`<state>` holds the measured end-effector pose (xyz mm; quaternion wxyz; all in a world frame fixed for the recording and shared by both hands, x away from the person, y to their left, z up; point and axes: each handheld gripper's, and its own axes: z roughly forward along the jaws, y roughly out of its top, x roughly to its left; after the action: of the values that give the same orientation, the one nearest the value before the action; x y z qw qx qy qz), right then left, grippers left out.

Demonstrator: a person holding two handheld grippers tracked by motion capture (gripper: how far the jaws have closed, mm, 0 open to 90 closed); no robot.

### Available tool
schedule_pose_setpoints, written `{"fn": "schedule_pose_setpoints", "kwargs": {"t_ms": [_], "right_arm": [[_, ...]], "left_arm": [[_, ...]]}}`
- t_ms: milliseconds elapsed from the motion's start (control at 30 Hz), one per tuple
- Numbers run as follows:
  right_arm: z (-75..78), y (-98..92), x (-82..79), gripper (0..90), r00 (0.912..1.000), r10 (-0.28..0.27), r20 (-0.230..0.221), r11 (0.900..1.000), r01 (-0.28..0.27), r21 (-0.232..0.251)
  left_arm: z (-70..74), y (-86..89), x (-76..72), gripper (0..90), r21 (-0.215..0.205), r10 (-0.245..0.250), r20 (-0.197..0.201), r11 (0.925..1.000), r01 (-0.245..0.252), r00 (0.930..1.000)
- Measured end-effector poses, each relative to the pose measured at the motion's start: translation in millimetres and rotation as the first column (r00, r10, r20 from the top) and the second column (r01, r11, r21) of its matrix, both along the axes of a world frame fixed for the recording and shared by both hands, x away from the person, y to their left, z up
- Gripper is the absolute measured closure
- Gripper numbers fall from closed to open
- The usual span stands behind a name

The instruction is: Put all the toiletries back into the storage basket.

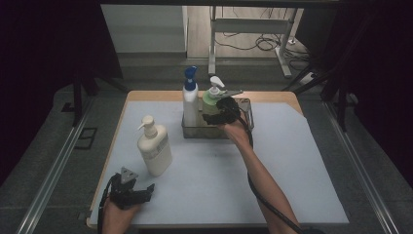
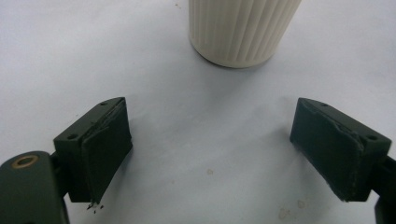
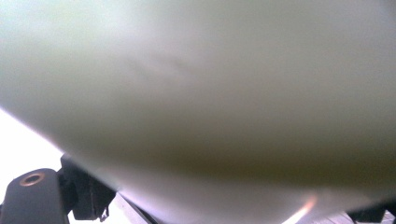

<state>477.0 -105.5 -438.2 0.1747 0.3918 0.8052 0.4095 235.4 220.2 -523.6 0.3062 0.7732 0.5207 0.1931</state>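
Note:
A pale green bottle [image 1: 210, 100] with a white pump stands in the clear basket [image 1: 249, 108] at the back of the table. My right gripper [image 1: 216, 116] reaches in from the right and is closed around its body. In the right gripper view the green bottle [image 3: 198, 93] presses close against the camera and hides the pads. A cream pump bottle [image 1: 155, 148] stands on the white mat at the front left. My left gripper [image 1: 146, 191] lies low near the front left corner. Its jaws stand wide open [image 2: 210, 149] with bare mat between them, short of the cream bottle [image 2: 240, 28].
A white bottle with a blue pump [image 1: 190, 97] stands in the basket's left half, beside the green one. The white mat [image 1: 292, 161] covers the wooden table. A desk frame and cables lie on the floor beyond the far edge.

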Motion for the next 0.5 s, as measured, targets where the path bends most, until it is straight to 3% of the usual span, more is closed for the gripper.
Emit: {"fn": "schedule_pose_setpoints", "kwargs": {"t_ms": [500], "right_arm": [[3.9,-5.9,-3.0,8.9,0.9995,0.029,0.007,0.999,-0.029,-0.018]], "left_arm": [[0.0,0.0,0.0,12.0,0.0,0.0,0.0,1.0,0.0,1.0]]}}
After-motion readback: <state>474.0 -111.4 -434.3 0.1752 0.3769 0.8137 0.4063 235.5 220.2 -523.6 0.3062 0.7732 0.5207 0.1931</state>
